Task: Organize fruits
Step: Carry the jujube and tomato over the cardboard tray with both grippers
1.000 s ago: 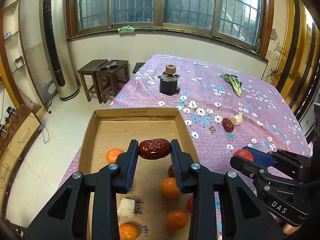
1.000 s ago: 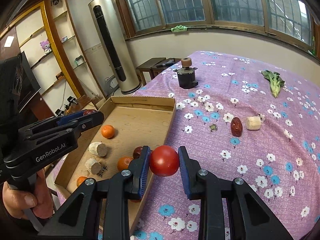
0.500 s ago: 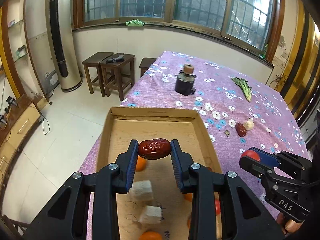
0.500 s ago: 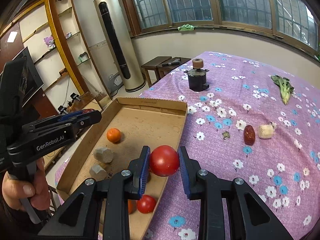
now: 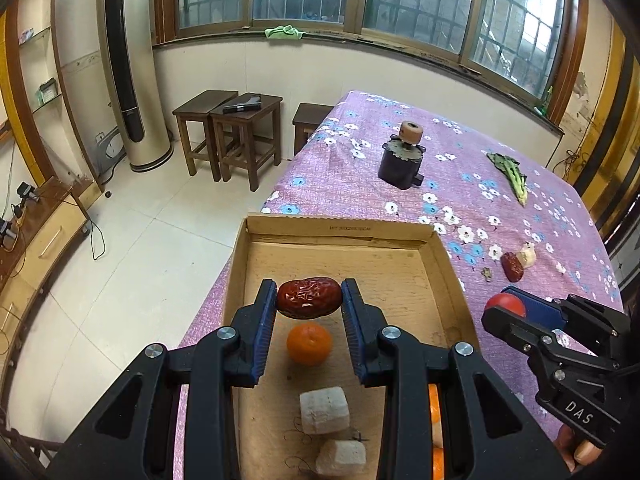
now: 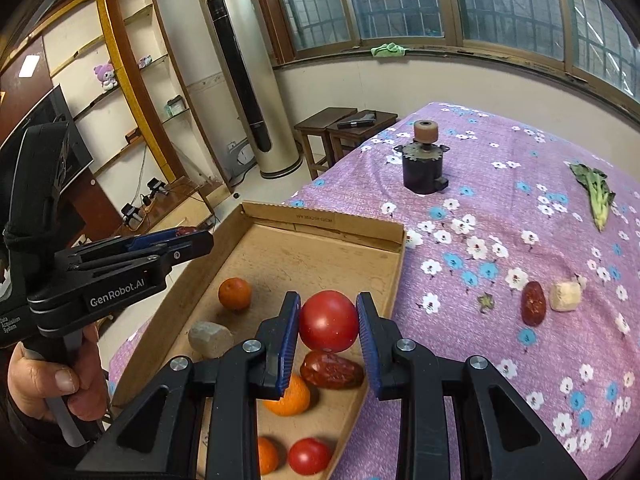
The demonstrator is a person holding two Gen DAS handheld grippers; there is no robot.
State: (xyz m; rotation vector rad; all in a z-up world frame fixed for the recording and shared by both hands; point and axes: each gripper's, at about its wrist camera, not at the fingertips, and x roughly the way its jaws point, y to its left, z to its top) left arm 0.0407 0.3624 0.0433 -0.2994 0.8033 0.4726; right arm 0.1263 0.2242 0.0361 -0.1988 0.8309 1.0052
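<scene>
Left gripper (image 5: 309,300) clamps a red date (image 5: 309,298) above the cardboard tray (image 5: 340,230); right gripper (image 6: 328,322) grips a tomato (image 6: 329,321) there.

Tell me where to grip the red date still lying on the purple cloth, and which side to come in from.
Grip the loose red date across its narrow middle, coming down from above. It lies flat with its long axis pointing away from the camera, so the short width probably fits the jaws best. Mind the pale chunk close on its right: that finger has little room. Both grippers are full now.
</scene>
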